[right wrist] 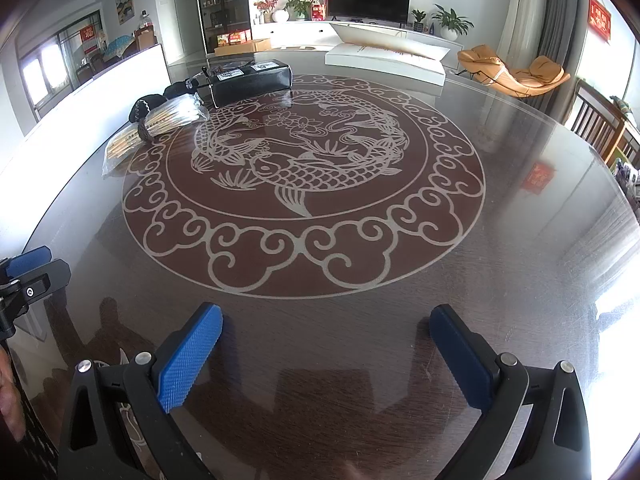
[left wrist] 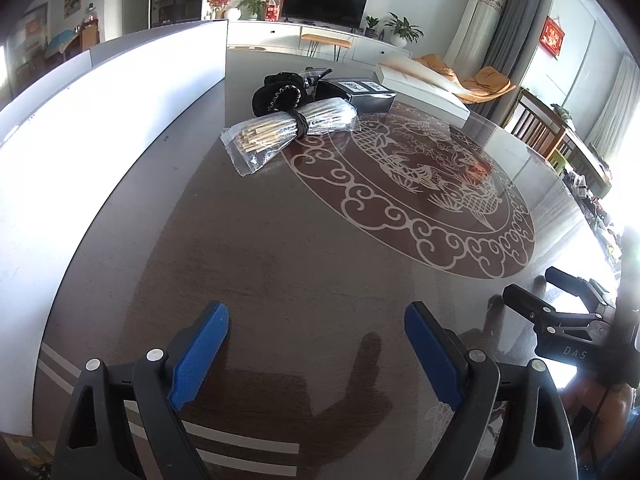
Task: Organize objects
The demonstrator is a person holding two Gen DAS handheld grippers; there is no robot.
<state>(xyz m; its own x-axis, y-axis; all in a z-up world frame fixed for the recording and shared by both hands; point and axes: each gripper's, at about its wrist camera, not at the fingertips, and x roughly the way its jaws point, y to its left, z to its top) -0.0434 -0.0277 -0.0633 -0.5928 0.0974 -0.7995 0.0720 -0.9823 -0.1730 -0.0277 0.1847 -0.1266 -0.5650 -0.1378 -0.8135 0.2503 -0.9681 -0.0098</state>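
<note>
Jaws wide and empty on both your left gripper [left wrist: 316, 356] and your right gripper [right wrist: 326, 354], you hover over bare counter [left wrist: 320, 264], apparently poised to begin. The work waits at the far left edge: a bagged bundle of sticks [left wrist: 290, 130] resting against a black pouch [left wrist: 280, 94], a black box [left wrist: 360, 94] just behind, likely clustered for sorting.

The table [right wrist: 360, 320] is dark brushed wood under a glossy, mirror-like top with a pale fish pattern, the bundle of sticks [left wrist: 288, 130] is wrapped in clear crinkly plastic, the black box [right wrist: 250, 80] looks shiny, and the gripper pads [right wrist: 188, 360] are blue knurled rubber on matt black plastic.
</note>
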